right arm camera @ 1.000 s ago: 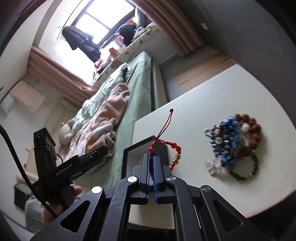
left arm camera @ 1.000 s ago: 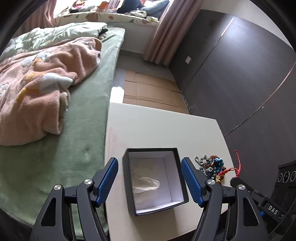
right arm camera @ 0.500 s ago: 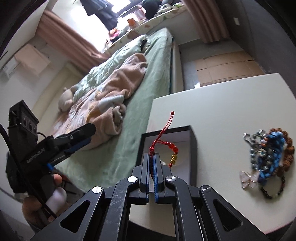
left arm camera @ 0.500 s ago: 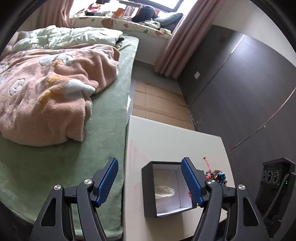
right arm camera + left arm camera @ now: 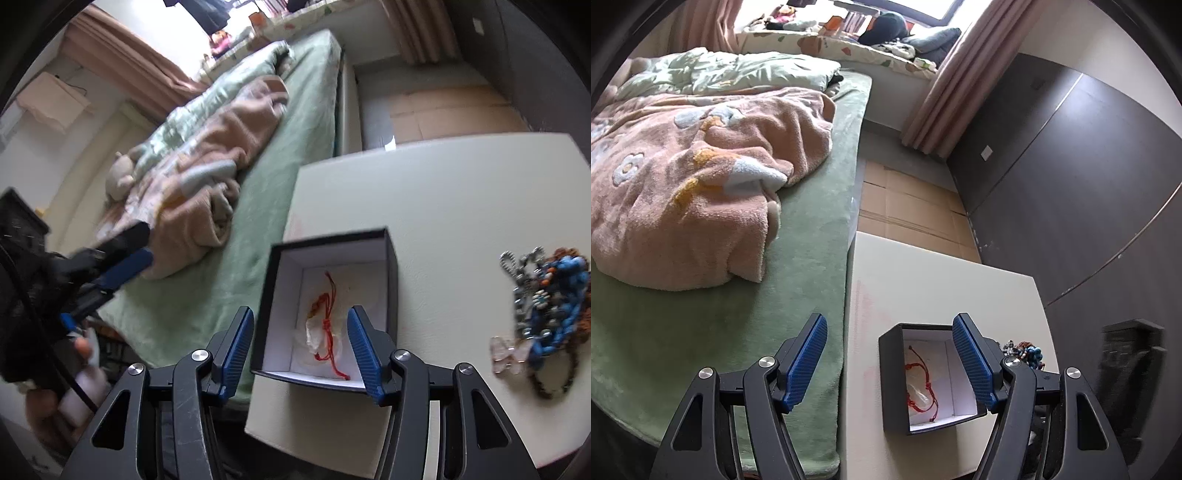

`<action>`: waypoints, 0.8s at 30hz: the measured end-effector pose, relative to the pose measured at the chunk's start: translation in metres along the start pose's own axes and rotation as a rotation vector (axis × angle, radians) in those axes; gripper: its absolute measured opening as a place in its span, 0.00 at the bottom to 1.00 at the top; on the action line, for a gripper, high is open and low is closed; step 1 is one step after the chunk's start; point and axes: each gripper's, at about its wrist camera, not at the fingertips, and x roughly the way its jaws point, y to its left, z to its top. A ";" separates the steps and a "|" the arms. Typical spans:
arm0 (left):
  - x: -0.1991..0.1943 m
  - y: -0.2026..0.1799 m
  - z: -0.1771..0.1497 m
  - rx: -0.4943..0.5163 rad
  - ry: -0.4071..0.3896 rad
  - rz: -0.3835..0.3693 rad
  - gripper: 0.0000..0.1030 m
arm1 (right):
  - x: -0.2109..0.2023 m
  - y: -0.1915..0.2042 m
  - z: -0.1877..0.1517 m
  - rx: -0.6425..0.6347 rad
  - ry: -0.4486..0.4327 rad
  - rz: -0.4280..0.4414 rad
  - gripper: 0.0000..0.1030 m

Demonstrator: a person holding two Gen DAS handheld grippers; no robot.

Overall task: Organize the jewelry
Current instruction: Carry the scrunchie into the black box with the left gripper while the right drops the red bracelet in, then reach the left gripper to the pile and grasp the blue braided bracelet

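Green bedspread (image 5: 720, 314) far left with a pink blanket (image 5: 683, 192) heaped on it, then the white table (image 5: 923, 280) butting its edge. Left gripper (image 5: 890, 363) released, jaws wide, holding nothing, hovering near the table's bed-side edge. Next right, black box (image 5: 391, 280) with white lining, open top; red cord bracelet (image 5: 327, 325) lies loose inside on a pale crumpled wrapper. Right gripper (image 5: 301, 349) also released and empty, its blue pads either side of the box's near end, above it; can't tell if touching. Far right, pile of beaded bracelets (image 5: 546, 299) on the table, well apart from the box, not yet sorted. Risks: box sits close to the table's bed-side and near edges, so a nudge from a pad could push it off; the pile looks tangled, so pinching one strand may drag several, or scatter beads toward the table edge.
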 end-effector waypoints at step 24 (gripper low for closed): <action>0.030 -0.101 -0.038 0.189 0.048 -0.097 0.85 | -0.122 -0.098 -0.039 0.232 -0.208 -0.168 0.92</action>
